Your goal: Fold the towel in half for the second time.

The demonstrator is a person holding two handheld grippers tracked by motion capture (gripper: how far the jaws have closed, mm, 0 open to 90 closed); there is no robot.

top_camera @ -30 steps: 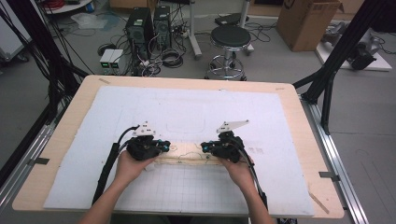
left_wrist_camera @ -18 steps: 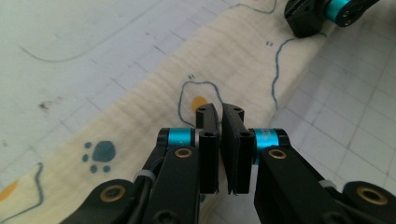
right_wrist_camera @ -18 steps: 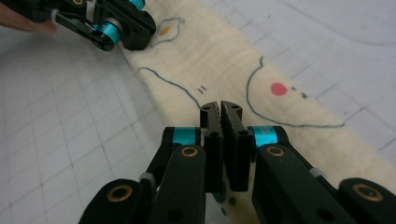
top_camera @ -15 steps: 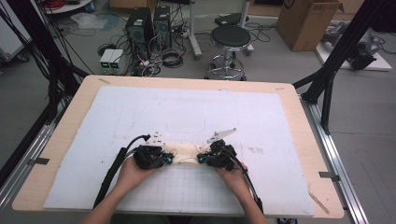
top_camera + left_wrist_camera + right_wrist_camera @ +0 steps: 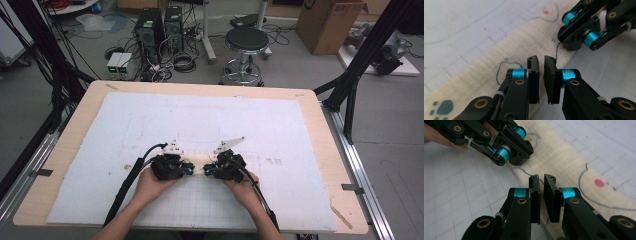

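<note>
Both grippers, left (image 5: 189,169) and right (image 5: 209,171), jaws nearly pressed together, face inward along the cloth (image 5: 499,67) lying parallel to the table's (image 5: 70,125) near edge.

Cream cloth (image 5: 499,62) with blue outlines, teal paw print, red dot, white gridded mat (image 5: 210,200)

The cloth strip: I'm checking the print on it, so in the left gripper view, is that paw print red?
No: in the left gripper view the paw print on the cream cloth strip is dark teal, while the red mark is a separate small dot.
</note>
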